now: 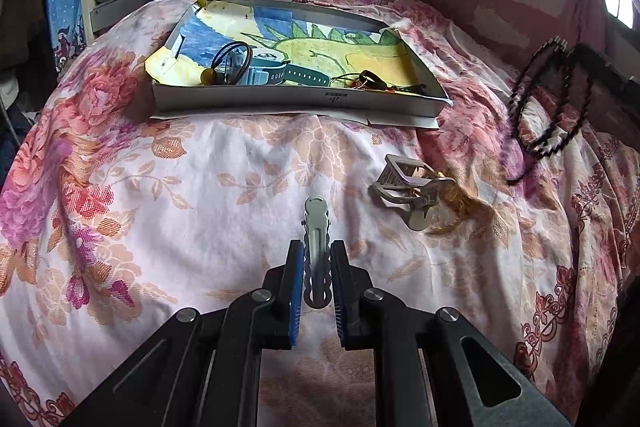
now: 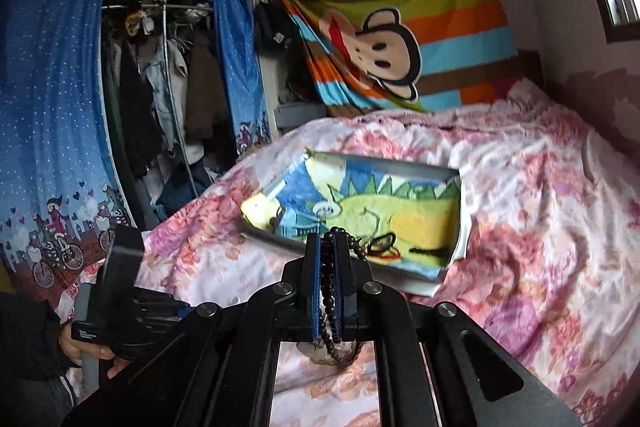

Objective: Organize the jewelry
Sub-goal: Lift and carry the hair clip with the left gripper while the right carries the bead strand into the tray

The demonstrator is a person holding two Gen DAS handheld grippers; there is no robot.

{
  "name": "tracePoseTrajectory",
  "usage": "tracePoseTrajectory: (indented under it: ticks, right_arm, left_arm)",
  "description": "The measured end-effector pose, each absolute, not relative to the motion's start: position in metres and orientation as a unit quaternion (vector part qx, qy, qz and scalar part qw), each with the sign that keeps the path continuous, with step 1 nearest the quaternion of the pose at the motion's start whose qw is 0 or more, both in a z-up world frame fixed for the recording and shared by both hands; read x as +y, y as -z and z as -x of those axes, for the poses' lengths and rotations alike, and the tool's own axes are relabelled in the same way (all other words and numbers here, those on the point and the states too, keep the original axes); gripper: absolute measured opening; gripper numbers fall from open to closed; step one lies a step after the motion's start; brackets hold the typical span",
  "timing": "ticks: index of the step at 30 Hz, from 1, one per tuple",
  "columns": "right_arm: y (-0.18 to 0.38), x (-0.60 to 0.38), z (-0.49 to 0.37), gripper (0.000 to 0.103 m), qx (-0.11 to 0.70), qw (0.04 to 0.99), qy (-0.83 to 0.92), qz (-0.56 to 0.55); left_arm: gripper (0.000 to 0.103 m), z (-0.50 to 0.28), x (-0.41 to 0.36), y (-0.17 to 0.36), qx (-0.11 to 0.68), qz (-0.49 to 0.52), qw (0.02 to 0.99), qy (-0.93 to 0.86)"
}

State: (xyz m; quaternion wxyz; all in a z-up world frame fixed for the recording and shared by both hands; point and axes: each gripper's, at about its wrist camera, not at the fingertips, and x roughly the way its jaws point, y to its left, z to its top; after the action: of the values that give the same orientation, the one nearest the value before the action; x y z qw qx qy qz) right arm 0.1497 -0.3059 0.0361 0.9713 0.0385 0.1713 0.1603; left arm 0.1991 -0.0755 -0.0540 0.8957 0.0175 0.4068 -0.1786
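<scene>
My left gripper [image 1: 317, 251] is shut on a slim grey hair clip [image 1: 316, 219] that lies on the floral bedspread and points toward the tray. The shallow white tray [image 1: 280, 101], lined with a dinosaur drawing, holds a grey-green watch [image 1: 280, 73], a dark cord bracelet [image 1: 230, 57] and small dark pieces [image 1: 370, 79]. My right gripper [image 2: 329, 239] is shut on a string of dark beads [image 2: 329, 291], held up in front of the tray [image 2: 400, 166]. The same bead string [image 1: 582, 83] hangs blurred at the right of the left wrist view.
A beige claw clip [image 1: 412, 193] and a golden hair tie [image 1: 456, 205] lie on the bedspread right of my left gripper. A striped monkey blanket [image 2: 400, 39] hangs behind the bed. A wardrobe with blue curtains [image 2: 52, 107] stands at left. A hand [image 2: 84, 351] holds the other gripper's handle.
</scene>
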Motion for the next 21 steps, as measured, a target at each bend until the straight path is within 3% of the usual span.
tracePoseTrajectory:
  ticks: [9,21]
  right_arm:
    - [-0.037,-0.305,-0.158,0.005,0.184,0.97,-0.155,-0.032]
    - [-0.041,-0.312,-0.249,0.006,0.17,0.976,-0.124,-0.05]
  left_arm:
    - [0.013,-0.2,-0.074,0.049,0.401,-0.009,0.898,0.18]
    - [0.013,-0.262,-0.08,-0.013,0.309,0.065,0.928,0.198]
